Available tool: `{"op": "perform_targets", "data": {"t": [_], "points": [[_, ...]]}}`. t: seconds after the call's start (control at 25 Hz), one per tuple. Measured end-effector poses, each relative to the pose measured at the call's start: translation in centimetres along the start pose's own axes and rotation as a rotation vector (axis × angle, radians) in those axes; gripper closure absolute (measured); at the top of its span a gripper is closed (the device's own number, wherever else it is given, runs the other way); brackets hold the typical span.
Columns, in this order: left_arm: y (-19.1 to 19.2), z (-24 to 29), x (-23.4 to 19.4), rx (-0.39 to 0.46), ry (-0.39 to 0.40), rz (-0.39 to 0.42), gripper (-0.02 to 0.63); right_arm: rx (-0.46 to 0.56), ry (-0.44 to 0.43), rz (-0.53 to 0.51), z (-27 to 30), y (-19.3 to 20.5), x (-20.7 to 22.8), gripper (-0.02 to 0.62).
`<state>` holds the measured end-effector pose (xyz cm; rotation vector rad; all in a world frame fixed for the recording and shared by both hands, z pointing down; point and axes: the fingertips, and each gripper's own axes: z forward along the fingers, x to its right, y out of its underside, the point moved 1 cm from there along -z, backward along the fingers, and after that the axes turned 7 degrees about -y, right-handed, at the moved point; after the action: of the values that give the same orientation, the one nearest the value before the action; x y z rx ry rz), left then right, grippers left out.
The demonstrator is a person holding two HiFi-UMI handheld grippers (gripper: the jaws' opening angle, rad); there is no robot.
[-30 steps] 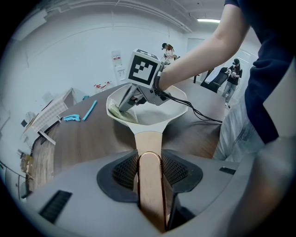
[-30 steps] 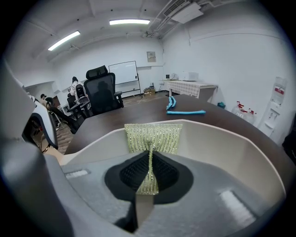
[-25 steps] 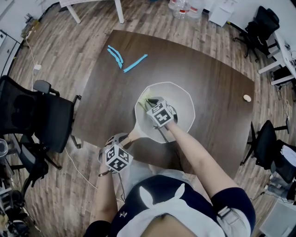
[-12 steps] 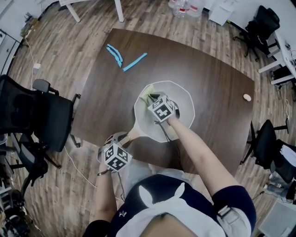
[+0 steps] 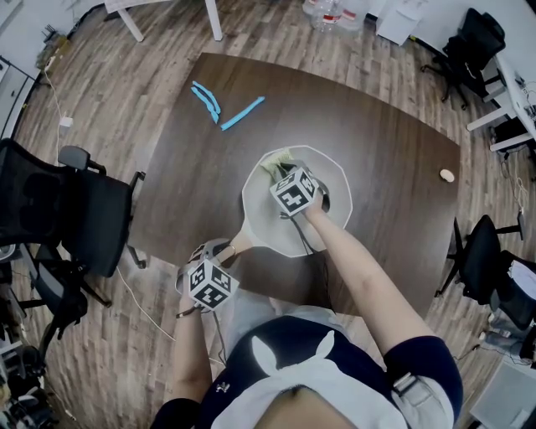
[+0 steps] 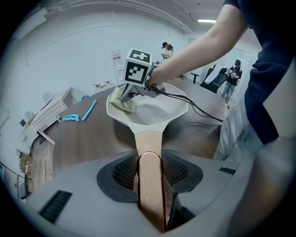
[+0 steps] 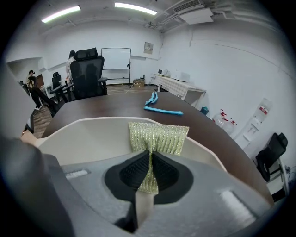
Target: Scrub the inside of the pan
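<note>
On the dark wooden table [image 5: 394, 151], near your body, sits the white pan [image 5: 335, 214]. Your left gripper [image 6: 150, 178] clamps the pan's tan handle [image 6: 149, 141]. Your right gripper [image 7: 149, 173] pinches a green scouring pad [image 7: 159, 136] at the pan's far left inner edge.

A dark wooden desk [image 5: 385, 167] stands on a wood-plank floor [image 5: 117, 92]. Toward the desk's far left corner lies a curled blue piece [image 5: 208, 97], with a straight blue strip [image 5: 244, 112] just beside it. A small pale round thing [image 5: 447, 177] sits near the desk's right edge. One black office chair [image 5: 63, 209] stands off the desk's left edge and another [image 5: 479, 255] off its right. Clear bottles [image 5: 335, 12] stand beyond the desk's far edge.
</note>
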<state>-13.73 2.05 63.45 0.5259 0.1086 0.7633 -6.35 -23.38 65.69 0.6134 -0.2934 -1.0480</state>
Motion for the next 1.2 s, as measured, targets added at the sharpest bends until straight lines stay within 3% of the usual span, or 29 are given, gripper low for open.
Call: {"op": "perform_targets", "data": {"t": [0.44, 0.92, 1.2], "points": [[-0.1, 0.1, -0.3, 0.003, 0.004, -0.005, 0.446, -0.087, 0.109, -0.075, -0.2, 1.3, 2.7, 0.574], [0.0, -0.1, -0.4, 0.006, 0.008, -0.013, 0.446, -0.165, 0.173, -0.129, -1.5, 2.6, 4.4, 0.574], [-0.1, -0.2, -0.2, 0.012, 0.01, -0.023, 0.446, -0.259, 0.225, -0.221, -1.7, 3.8, 4.6, 0.573]]}}
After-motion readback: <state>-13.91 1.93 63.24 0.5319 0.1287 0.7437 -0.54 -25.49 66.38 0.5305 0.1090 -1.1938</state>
